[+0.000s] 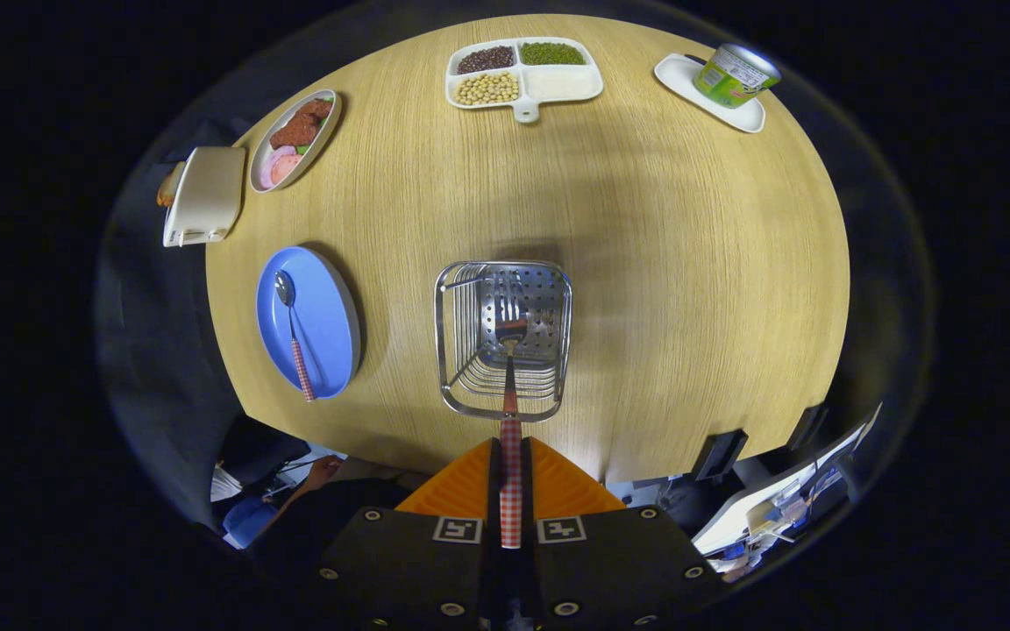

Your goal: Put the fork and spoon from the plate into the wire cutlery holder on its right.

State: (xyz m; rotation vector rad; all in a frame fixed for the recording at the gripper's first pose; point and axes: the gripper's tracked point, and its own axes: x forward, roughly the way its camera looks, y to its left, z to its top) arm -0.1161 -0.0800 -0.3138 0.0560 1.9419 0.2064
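Gripper view: my jaws clamp the fork (510, 412) by its checked handle above the holder (503, 337); stiff, light, slippery metal. Spoon (293, 333) awaits on plate (330, 333).

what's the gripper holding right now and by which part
The gripper is shut on the fork, both fingers pressing its checked handle end. The tines point down into the wire cutlery holder.
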